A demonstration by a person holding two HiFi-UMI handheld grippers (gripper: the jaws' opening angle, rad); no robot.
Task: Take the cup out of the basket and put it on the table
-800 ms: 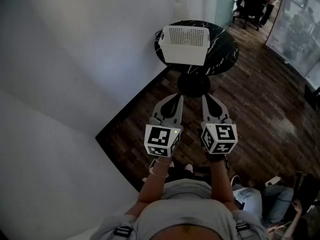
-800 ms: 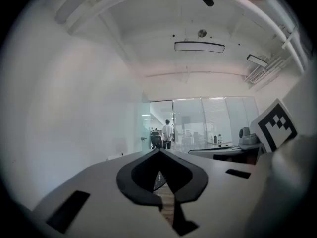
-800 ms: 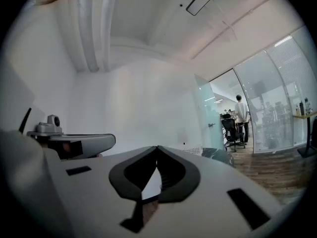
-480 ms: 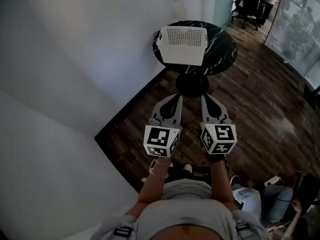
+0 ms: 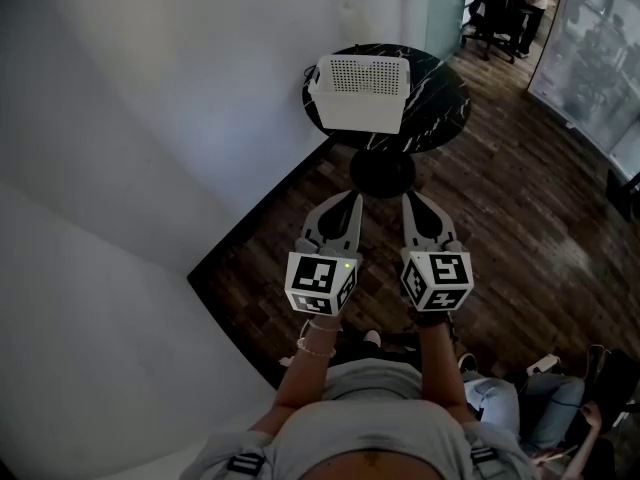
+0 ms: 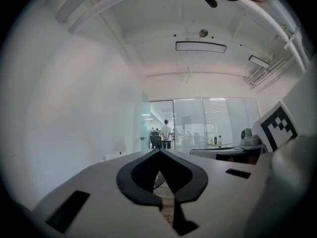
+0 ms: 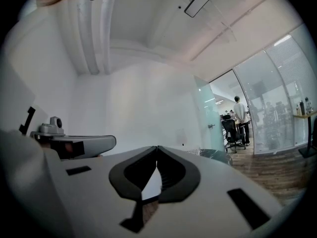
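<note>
A white perforated basket point(image 5: 361, 92) stands on the left half of a round black marble table point(image 5: 435, 98) ahead of me in the head view. No cup shows; the basket's inside is hidden. My left gripper point(image 5: 349, 199) and right gripper point(image 5: 411, 200) are held side by side at waist height, well short of the table, tips pointing toward it. Both are shut with nothing between the jaws. In the left gripper view the jaw tips point(image 6: 159, 150) meet; in the right gripper view the tips point(image 7: 157, 148) also meet, with the basket's edge point(image 7: 194, 151) just past them.
A white wall runs along the left, meeting dark wood flooring point(image 5: 510, 208). The table's black round base point(image 5: 382, 172) sits on the floor under it. Office chairs point(image 5: 495, 8) and a person stand far off behind glass partitions. A bag point(image 5: 500, 398) lies by my feet at lower right.
The table and basket have shifted slightly left and up in the head view. Both grippers stay side by side, shut, in about the same place.
</note>
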